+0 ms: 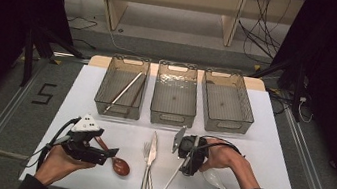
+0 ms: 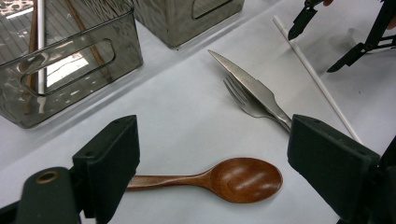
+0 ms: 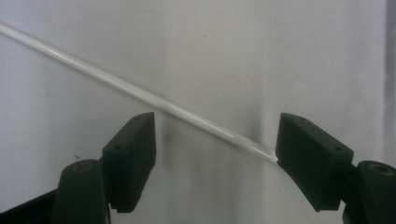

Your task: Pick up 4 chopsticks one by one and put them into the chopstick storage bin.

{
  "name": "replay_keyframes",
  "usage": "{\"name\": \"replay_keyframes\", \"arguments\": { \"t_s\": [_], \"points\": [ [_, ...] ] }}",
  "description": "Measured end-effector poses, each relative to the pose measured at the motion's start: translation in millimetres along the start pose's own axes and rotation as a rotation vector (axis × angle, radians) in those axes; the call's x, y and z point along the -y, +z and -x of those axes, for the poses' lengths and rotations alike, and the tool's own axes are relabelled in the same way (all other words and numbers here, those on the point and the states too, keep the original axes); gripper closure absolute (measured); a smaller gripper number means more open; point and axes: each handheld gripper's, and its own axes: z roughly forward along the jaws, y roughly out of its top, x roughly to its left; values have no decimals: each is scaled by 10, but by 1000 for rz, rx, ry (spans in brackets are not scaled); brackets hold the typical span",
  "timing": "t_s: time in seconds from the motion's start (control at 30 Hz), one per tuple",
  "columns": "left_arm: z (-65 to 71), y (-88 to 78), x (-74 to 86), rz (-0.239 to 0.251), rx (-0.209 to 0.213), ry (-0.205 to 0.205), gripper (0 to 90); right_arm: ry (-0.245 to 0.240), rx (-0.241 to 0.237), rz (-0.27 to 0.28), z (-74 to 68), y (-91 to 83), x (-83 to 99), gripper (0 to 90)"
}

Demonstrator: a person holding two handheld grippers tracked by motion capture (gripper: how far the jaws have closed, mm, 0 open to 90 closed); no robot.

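Count from the high view: I see three clear bins point(image 1: 172, 119) in a row at the far side of the white table point(image 1: 271, 140). The leftmost bin point(image 1: 122, 87) holds one white chopstick point(image 1: 124, 92) and one brown chopstick point(image 1: 137, 92). On the table lie one wooden spoon point(image 1: 118, 164), one knife point(image 1: 151, 165), one fork point(image 1: 145, 172), one loose white chopstick point(image 1: 170, 179) and one translucent spoon point(image 1: 221, 185).

My right gripper point(image 3: 215, 154) is directly over the loose white chopstick. Its jaws stand wide apart and grip nothing. The stick runs diagonally between them, and its thin tip ends at the inner face of the right-hand jaw; I cannot tell whether tip and jaw touch.

My left gripper point(image 2: 212, 154) is also wide open and empty. The wooden spoon lies between its jaws, bowl toward the right-hand jaw, and the handle end is hidden behind the left-hand jaw.

In the high view, the knife overlaps the fork. The right hand point(image 1: 227, 159) covers part of the translucent spoon's handle.
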Motion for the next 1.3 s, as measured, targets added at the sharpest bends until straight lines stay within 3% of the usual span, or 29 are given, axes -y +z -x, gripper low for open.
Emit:
{"name": "replay_keyframes", "arguments": {
  "t_s": [0.33,0.47,0.73,0.93,1.3],
  "points": [
    [2,-2,12,-2,5,4,160,-4,-31,-3,14,81,-40,298],
    [15,2,8,-2,8,9,160,-11,-50,-28,6,127,-43,309],
    [33,8,11,-9,8,16,160,-7,-52,-69,-25,93,-37,408],
    [51,17,11,-13,13,22,161,-36,-50,-107,-87,64,-9,502],
    [55,31,17,-22,16,28,161,-51,-57,-143,-113,39,47,591]
  ]
}}
